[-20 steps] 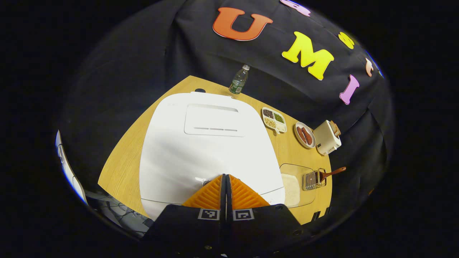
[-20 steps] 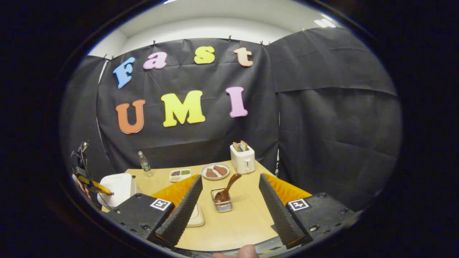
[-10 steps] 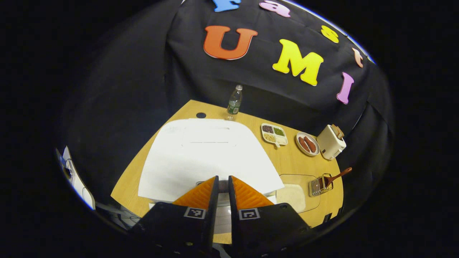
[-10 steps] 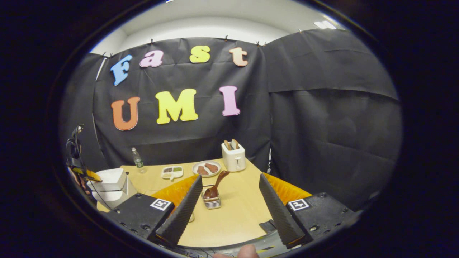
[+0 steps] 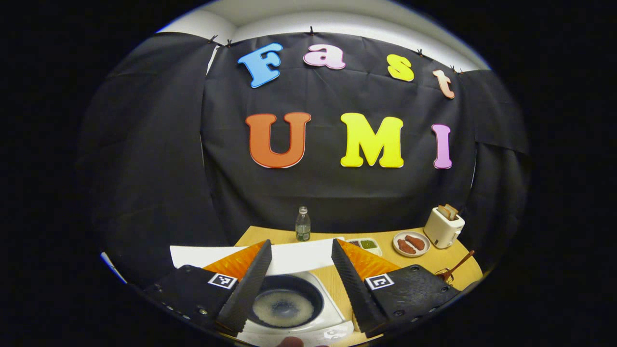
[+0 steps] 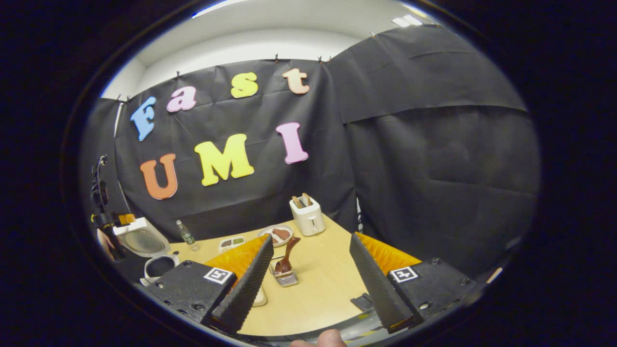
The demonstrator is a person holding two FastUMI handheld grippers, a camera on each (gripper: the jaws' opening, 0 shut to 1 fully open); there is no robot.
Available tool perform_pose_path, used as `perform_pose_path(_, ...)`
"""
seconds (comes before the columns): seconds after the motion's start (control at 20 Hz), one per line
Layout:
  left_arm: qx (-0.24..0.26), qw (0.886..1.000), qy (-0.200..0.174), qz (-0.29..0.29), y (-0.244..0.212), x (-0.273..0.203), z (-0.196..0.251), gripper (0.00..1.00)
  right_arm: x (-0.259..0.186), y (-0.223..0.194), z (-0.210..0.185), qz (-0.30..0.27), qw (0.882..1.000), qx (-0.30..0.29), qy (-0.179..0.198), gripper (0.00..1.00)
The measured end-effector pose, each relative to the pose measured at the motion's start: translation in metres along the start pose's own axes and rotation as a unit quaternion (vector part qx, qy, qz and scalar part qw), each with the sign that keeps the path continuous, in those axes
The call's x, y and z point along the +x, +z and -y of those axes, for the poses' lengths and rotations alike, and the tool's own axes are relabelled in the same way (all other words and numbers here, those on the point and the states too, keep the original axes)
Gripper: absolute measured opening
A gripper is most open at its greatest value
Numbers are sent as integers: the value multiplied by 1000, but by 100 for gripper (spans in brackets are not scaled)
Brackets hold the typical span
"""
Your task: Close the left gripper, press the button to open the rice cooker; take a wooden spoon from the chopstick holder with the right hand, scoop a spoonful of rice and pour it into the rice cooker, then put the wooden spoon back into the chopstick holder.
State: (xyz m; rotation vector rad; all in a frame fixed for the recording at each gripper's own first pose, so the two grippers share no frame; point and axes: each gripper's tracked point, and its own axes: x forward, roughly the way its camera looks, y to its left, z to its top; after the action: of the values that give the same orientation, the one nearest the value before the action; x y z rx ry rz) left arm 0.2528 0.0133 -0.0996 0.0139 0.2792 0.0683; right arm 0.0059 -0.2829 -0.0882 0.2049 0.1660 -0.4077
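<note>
Since a second ago the rice cooker [image 5: 289, 301] has gone from shut to open: its white lid [image 5: 289, 258] now stands raised behind the dark inner pot [image 5: 284, 303], where the earlier left gripper view had the lid flat under fingers pressed together on the front button. The left gripper [image 5: 301, 284] has pulled back and up and its fingers are now spread wide, pinching nothing, with the pot's mouth between them. In the right gripper view the open cooker [image 6: 144, 246] sits at the far left of the table [image 6: 318, 289], lid tilted up.

That reads as the button step done — the next part falls to the right hand. The right gripper [image 6: 308, 279] hangs over the near edge of the table, fingers spread and empty, and has drifted only a little. Ahead of it, close to its left finger, the wooden spoon [image 6: 285, 253] leans in the wire chopstick holder [image 6: 284, 277], handle up and tilted toward the back. A pale dish [image 6: 260, 296], probably the rice, peeks out just beside that finger.

Farther back stand a plate of food [image 6: 275, 234], a toaster [image 6: 307, 215], a divided tray [image 6: 231, 242] and a water bottle [image 6: 185, 234].
</note>
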Motion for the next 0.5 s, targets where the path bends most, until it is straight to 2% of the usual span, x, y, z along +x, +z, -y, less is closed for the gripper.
perform_pose_path(0.15, -4, 999, 3, 45, 30, -4, 5, 96, -2, 6, 8, 9, 1000, -1, -7, 100)
perform_pose_path(0.35, -2, 997, -14, 81, 48, -33, 31, 94, 11, -5, 15, 2, 1000, 3, 1, 100)
perform_pose_path(0.5, -5, 996, -27, 88, 48, -61, 50, 94, 40, -17, 12, -10, 1000, 2, 25, 100)
